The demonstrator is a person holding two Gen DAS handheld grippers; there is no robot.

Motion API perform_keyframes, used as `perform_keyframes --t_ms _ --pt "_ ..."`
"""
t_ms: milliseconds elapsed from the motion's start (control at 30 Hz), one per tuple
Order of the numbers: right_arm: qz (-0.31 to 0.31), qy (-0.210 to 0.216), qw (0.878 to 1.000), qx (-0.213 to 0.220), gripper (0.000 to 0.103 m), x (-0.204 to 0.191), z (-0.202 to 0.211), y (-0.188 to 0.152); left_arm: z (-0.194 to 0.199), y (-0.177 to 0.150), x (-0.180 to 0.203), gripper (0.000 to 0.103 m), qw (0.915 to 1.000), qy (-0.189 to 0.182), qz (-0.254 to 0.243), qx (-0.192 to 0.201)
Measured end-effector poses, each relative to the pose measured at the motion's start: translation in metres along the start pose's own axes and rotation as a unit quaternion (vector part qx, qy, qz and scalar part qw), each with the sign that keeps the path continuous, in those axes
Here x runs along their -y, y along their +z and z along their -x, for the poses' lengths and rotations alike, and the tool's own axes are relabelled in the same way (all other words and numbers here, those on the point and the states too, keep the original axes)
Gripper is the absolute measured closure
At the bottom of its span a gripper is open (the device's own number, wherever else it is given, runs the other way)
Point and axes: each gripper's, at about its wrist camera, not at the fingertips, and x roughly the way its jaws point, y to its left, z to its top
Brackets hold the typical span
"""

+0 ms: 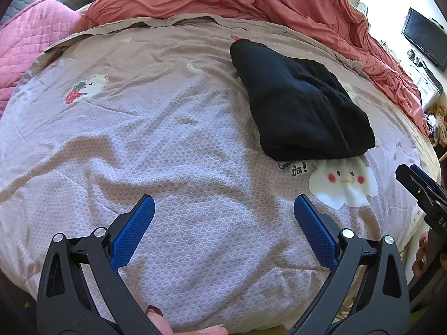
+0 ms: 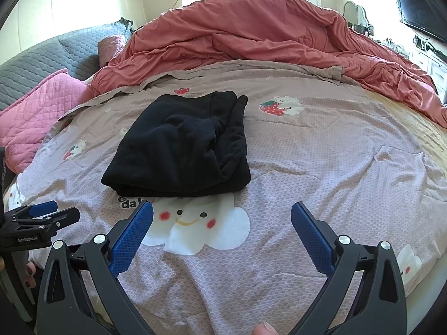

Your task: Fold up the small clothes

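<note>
on bedspread: one folded black garment; two hand-held grippers, both spread apart.

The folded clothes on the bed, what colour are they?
Black. The folded fleecy garment is plain black all over, clearest in the right wrist view.

The bed is covered by a mauve sheet with a fine honeycomb weave, printed with strawberries, bears and a smiling white cloud. The sheet is creased, with loose folds toward the near side. A folded black garment lies on it, its near edge just overlapping the cloud print. A rumpled coral duvet is heaped along the far side. A pink quilted pillow rests at the left end, with a grey quilted pillow behind it.
</note>
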Motion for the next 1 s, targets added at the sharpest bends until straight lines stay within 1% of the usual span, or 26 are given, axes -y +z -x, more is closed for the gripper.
perform_keyframes --t_ms 1000 --pt "0.003 -0.003 1.0 0.0 0.005 -0.0037 -0.0001 0.0025 0.0034 0.0001 0.0002 0.009 1.0 0.007 -0.004 0.0"
